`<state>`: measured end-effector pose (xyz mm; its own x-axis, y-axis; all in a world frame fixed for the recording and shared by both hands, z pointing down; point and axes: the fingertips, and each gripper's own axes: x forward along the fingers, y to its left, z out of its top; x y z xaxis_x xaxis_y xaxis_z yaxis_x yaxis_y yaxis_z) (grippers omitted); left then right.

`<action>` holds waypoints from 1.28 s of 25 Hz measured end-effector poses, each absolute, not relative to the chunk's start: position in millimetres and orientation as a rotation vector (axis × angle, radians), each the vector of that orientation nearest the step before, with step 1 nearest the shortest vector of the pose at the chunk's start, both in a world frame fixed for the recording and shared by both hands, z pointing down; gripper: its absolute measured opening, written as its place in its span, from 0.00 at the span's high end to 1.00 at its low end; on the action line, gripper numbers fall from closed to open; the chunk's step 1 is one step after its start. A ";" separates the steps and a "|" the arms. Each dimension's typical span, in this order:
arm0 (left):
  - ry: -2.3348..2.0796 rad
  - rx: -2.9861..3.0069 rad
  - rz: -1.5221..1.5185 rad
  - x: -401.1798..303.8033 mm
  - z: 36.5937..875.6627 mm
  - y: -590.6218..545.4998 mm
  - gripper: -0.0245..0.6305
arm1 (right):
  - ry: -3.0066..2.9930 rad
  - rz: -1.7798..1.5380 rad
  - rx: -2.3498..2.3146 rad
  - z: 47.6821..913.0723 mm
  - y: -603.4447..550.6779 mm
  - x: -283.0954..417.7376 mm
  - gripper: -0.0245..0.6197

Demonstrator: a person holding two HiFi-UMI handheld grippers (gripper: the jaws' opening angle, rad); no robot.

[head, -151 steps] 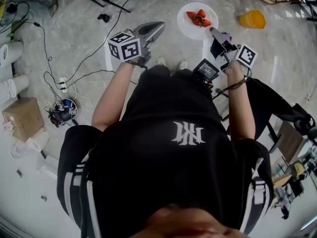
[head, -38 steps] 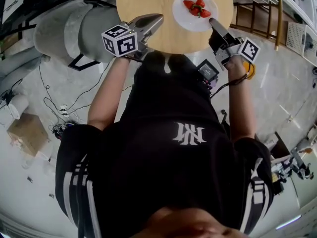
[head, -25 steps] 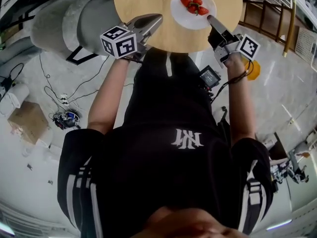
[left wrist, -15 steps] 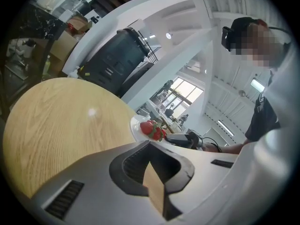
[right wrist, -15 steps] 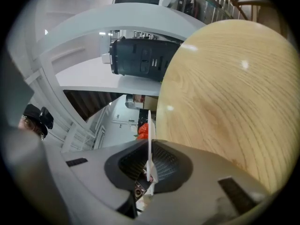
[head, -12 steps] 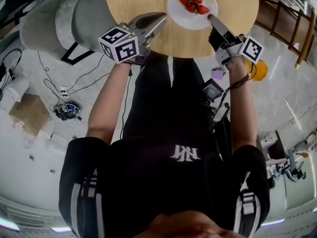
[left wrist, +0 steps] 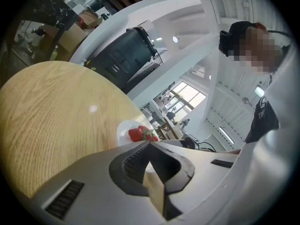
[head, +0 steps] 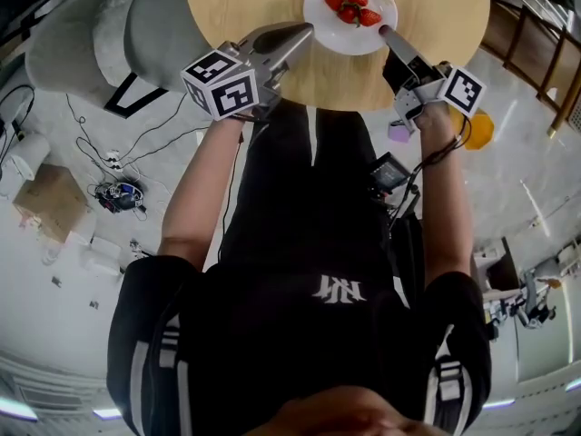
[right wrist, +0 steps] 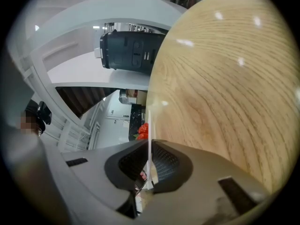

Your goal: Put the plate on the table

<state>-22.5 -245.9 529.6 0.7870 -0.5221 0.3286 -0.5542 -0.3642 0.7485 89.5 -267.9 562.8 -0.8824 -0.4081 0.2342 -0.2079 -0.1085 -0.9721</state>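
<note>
A white plate (head: 349,12) with a few strawberries (head: 354,5) on it is over the near half of the round wooden table (head: 245,3). Whether it rests on the wood I cannot tell. My right gripper (head: 383,31) is shut on the plate's right rim. In the right gripper view the plate (right wrist: 150,121) shows edge-on as a thin white line between the pads, with the strawberries (right wrist: 143,130) behind. My left gripper (head: 304,30) is shut and empty, its tip close beside the plate's left rim. The left gripper view shows the plate (left wrist: 127,130) just beyond the closed jaws.
A grey upholstered seat (head: 100,30) stands left of the table. On the floor are a cardboard box (head: 45,198), cables (head: 118,193) and an orange object (head: 479,130) on the right. Wooden furniture (head: 536,53) stands at the far right.
The person has walked from open floor to the round table, which now lies under the plate. The plate has moved further in over the tabletop. The left gripper's tip is nearer the rim.
</note>
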 end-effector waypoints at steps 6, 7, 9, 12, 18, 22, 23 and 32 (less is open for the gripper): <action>-0.795 2.031 0.050 -19.0 533.3 -248.1 0.94 | 1.991 -2.149 -0.719 570.1 -270.4 88.8 0.92; -0.793 2.030 0.053 -18.3 534.0 -247.5 0.94 | 1.995 -2.151 -0.725 571.4 -270.6 89.1 0.92; -0.787 2.028 0.056 -17.1 535.1 -246.1 0.94 | 1.999 -2.154 -0.731 572.9 -270.7 88.9 0.92; -0.781 2.027 0.059 -16.5 536.4 -244.5 0.94 | 1.997 -2.159 -0.734 573.8 -270.8 88.9 0.92; -0.786 2.026 0.059 -19.2 537.5 -248.1 0.94 | 2.010 -2.167 -0.751 577.4 -271.5 88.6 0.92; -0.783 2.024 0.076 -21.4 540.1 -249.3 0.94 | 2.014 -2.172 -0.754 577.7 -272.3 86.8 0.92; -0.783 2.023 0.077 -22.2 540.6 -249.5 0.94 | 2.015 -2.175 -0.757 578.4 -272.2 86.7 0.92; -0.771 2.013 0.075 -24.1 543.5 -247.9 0.94 | 2.024 -2.178 -0.803 581.7 -273.6 85.8 0.92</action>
<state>-24.1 -247.9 543.5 0.7995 -0.4893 0.3484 -0.5474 -0.3549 0.7579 85.8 -273.6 581.7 -0.8622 -0.3862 0.3277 -0.2988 -0.1347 -0.9448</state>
